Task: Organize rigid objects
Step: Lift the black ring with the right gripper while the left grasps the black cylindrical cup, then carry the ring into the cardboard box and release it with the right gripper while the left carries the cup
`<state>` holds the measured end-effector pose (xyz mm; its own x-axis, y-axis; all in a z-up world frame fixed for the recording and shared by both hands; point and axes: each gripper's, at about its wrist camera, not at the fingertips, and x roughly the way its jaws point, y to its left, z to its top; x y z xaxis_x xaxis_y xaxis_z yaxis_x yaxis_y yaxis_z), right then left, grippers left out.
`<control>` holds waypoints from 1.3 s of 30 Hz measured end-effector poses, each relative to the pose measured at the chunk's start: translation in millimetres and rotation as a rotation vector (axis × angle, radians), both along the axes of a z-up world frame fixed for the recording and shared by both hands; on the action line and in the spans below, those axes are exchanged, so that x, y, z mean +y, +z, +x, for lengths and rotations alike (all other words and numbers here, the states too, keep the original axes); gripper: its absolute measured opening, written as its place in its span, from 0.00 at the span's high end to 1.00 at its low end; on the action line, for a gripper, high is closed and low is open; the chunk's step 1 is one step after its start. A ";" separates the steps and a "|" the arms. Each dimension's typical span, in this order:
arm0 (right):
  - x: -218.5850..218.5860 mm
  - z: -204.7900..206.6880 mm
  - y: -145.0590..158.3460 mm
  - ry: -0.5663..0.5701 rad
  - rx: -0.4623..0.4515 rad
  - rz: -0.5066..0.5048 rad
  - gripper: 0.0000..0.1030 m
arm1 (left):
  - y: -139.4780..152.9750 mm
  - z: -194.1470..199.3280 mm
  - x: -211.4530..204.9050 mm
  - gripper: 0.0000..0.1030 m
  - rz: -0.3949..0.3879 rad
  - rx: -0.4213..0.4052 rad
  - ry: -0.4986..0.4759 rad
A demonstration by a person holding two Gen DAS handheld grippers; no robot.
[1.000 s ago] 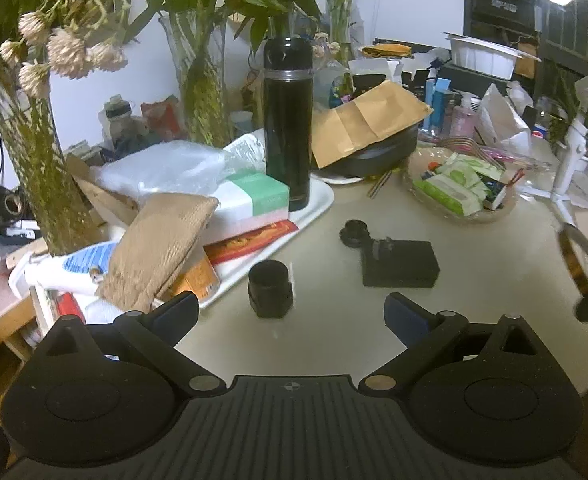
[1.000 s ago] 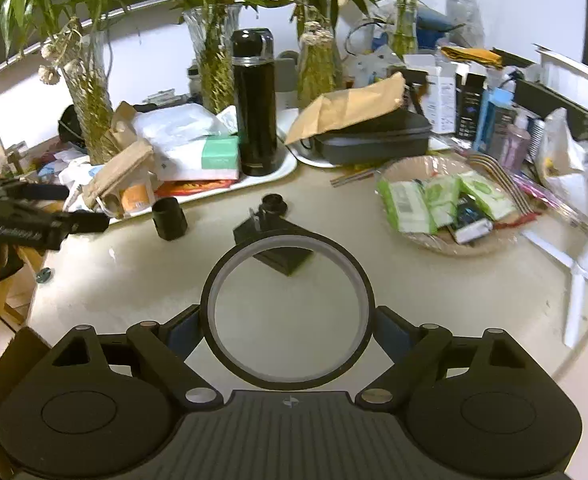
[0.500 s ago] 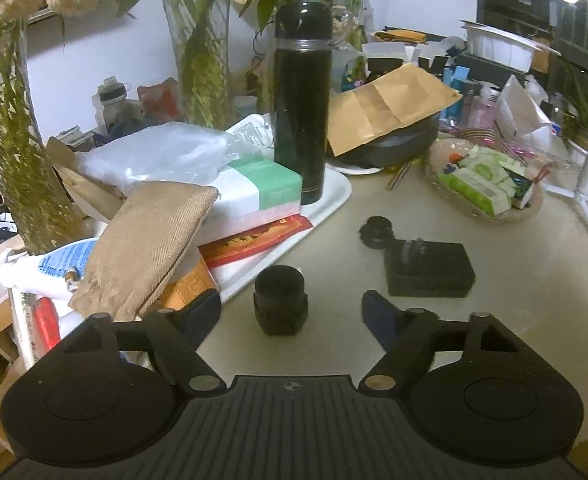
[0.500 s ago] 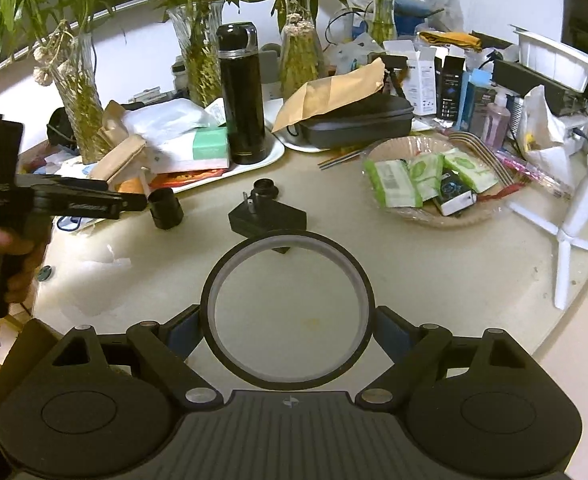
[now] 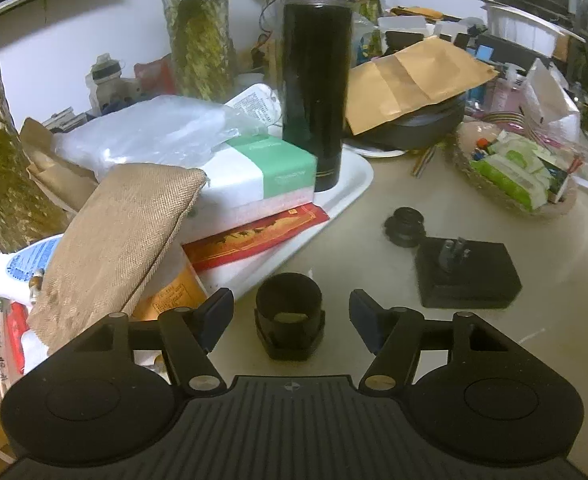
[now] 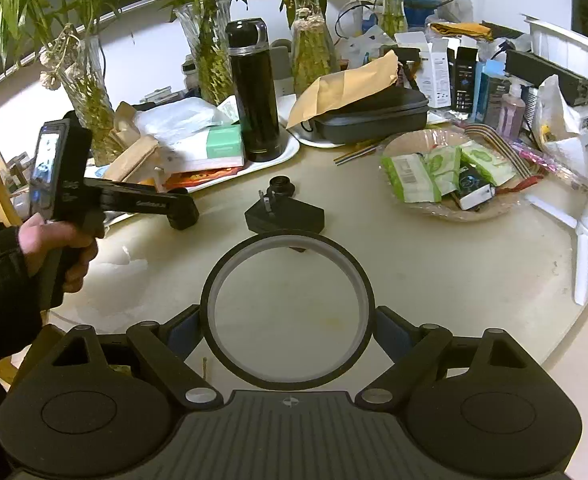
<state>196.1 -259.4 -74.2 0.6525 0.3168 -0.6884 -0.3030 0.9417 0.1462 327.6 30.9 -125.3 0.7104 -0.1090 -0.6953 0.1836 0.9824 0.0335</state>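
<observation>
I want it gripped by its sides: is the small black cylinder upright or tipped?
Upright: the small black cylinder stands on its wider base, open mouth up.

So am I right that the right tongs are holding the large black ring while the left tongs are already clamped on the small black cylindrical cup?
Not quite. The right tongs do hold the large black ring, but the left wrist view shows the left tongs have been closing with the small black cylindrical cup between them, gaps remaining on both sides, so it isn't clamped yet.

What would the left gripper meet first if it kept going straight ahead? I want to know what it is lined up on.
Most likely the small black cylinder, standing between the open fingers of the left gripper, whose jaws have just been closing. No pad touches it yet.
</observation>
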 end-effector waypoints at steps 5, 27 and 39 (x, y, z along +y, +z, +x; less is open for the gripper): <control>-1.0 0.4 0.8 0.008 -0.002 0.012 0.12 | -6.8 11.8 3.7 0.52 -0.022 0.039 0.015; 1.3 4.0 -8.1 0.006 0.039 -0.035 0.12 | 17.5 3.2 -1.3 0.59 -0.034 0.076 0.013; 5.9 4.0 -10.1 0.029 0.048 -0.049 0.12 | 46.2 -36.1 4.4 0.59 -0.082 0.125 -0.013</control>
